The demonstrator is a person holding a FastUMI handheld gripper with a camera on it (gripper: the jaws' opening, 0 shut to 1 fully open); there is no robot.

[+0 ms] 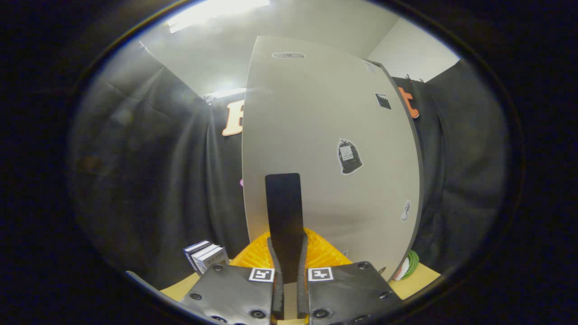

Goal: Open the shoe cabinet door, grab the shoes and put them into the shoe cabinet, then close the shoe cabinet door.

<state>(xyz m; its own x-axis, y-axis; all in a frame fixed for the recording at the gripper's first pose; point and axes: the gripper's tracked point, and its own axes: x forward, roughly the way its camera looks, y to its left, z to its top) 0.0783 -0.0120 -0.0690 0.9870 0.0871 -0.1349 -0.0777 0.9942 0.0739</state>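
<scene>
A tan table carries the tall white cabinet, standing upright. A few small boxes stand together to its left, and a green-and-white round thing lies at its right foot.

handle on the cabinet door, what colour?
Black, on a pale grey door; the handle shows in the gripper view.

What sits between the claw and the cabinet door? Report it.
Gripper view: the black handle, clamped between the fingers of the claw, fixed to the cabinet door beyond.
</scene>
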